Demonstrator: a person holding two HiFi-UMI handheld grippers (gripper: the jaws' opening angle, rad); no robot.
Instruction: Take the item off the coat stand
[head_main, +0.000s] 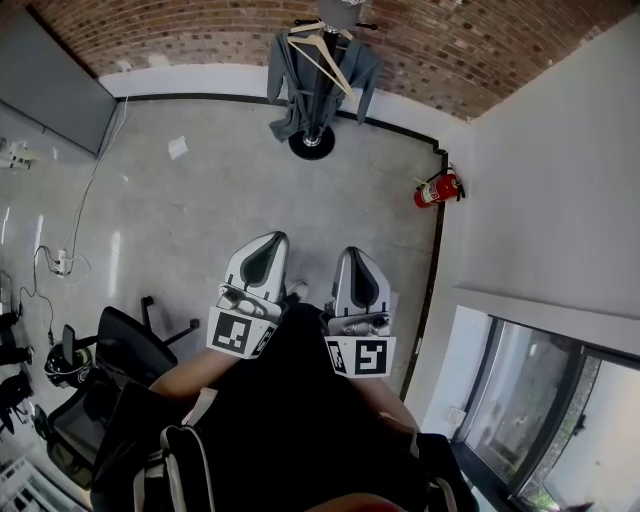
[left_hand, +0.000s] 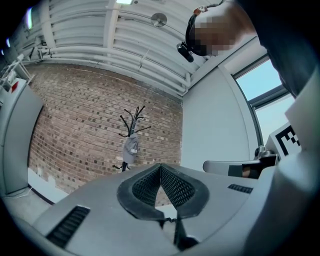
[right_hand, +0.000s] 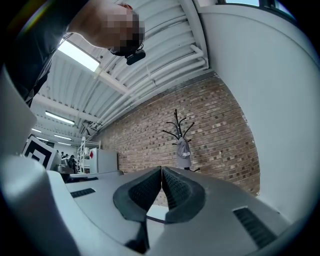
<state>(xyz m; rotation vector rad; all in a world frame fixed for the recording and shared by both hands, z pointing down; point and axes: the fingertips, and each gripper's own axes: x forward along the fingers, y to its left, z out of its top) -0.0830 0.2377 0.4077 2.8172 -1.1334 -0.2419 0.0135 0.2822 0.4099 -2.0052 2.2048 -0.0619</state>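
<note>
A black coat stand (head_main: 312, 140) stands far off against the brick wall, several steps ahead of me. A grey garment (head_main: 300, 85) hangs on it, with a wooden hanger (head_main: 326, 55) near its top. In the left gripper view the coat stand (left_hand: 133, 122) and grey garment (left_hand: 131, 148) are small and distant, and so are the coat stand (right_hand: 180, 126) and garment (right_hand: 184, 153) in the right gripper view. My left gripper (head_main: 264, 246) and right gripper (head_main: 358, 260) are held side by side close to my body. Both point toward the stand, with jaws shut and nothing between them.
A red fire extinguisher (head_main: 437, 188) hangs low on the right wall. An office chair (head_main: 120, 352) and floor cables (head_main: 58, 262) lie to my left. A white paper (head_main: 177, 147) lies on the concrete floor. A window (head_main: 540, 410) is at the right.
</note>
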